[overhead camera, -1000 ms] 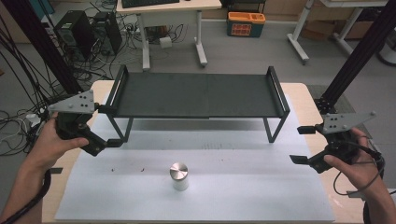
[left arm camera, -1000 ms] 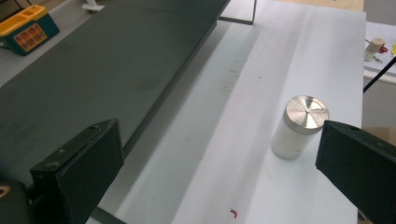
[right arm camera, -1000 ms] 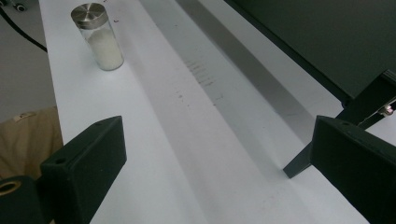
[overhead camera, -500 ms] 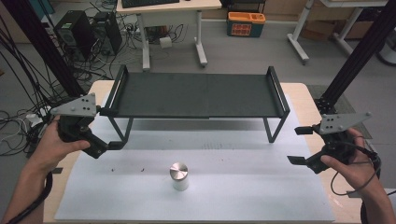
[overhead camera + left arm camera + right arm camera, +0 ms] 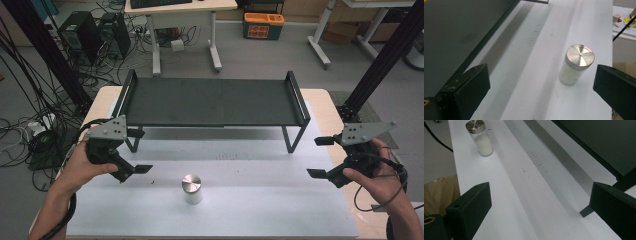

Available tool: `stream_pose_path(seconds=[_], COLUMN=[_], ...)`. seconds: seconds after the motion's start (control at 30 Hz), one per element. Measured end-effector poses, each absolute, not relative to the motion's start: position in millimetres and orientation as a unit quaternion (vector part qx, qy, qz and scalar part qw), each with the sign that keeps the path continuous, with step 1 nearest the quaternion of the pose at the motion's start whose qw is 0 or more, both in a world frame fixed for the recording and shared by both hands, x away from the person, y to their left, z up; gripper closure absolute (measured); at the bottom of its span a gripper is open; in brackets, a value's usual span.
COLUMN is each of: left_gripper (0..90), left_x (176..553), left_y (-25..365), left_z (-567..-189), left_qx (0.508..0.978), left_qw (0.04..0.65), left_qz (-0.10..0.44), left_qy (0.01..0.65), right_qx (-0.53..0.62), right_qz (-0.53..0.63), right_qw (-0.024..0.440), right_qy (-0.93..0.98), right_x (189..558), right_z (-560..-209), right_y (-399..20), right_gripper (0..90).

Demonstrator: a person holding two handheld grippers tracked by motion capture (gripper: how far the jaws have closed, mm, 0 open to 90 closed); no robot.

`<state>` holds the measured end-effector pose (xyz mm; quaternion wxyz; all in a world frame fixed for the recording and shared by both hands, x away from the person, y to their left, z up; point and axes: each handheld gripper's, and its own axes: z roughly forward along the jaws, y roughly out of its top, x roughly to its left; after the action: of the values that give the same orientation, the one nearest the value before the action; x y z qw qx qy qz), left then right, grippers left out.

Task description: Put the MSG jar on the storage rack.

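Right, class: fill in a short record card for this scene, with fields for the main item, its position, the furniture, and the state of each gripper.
Main item: glass shaker jar with a metal lid, holding white powder
Position: upright on the white mat, in front of the rack, touched by nothing
Furniture: black metal rack across the back of the table
Left gripper: open, fingers aimed toward the jar, apart from it
Right gripper: open, holding nothing, at the mat's right edge
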<state>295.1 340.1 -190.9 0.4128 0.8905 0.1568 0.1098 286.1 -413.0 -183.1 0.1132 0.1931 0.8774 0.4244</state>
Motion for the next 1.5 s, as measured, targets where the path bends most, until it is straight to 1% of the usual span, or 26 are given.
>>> stream_pose_path(seconds=[0.4,0.47,0.93,1.5], left_gripper=[1.2,1.2,1.3,1.8], left_x=[298.9,301.0,304.7,310.9], left_y=[315.0,312.5,292.5,260.7], left_z=[-213.5,-223.1,-250.8,-275.4], left_qx=[0.897,0.892,0.889,0.899], left_qw=[0.410,0.423,0.434,0.418], left_qz=[0.084,0.071,0.046,0.021], left_qy=[0.145,0.142,0.136,0.127], right_qx=[0.189,0.189,0.188,0.190], right_qz=[0.428,0.429,0.433,0.438], right_qw=[0.114,0.115,0.113,0.105], right_qy=[0.876,0.876,0.874,0.872], right_x=[281.9,280.9,278.6,278.1], right_z=[-182.0,-182.1,-184.7,-193.9], right_y=[-415.2,-415.9,-420.0,-425.8], right_gripper=[3.8,3.8,3.9,4.1])
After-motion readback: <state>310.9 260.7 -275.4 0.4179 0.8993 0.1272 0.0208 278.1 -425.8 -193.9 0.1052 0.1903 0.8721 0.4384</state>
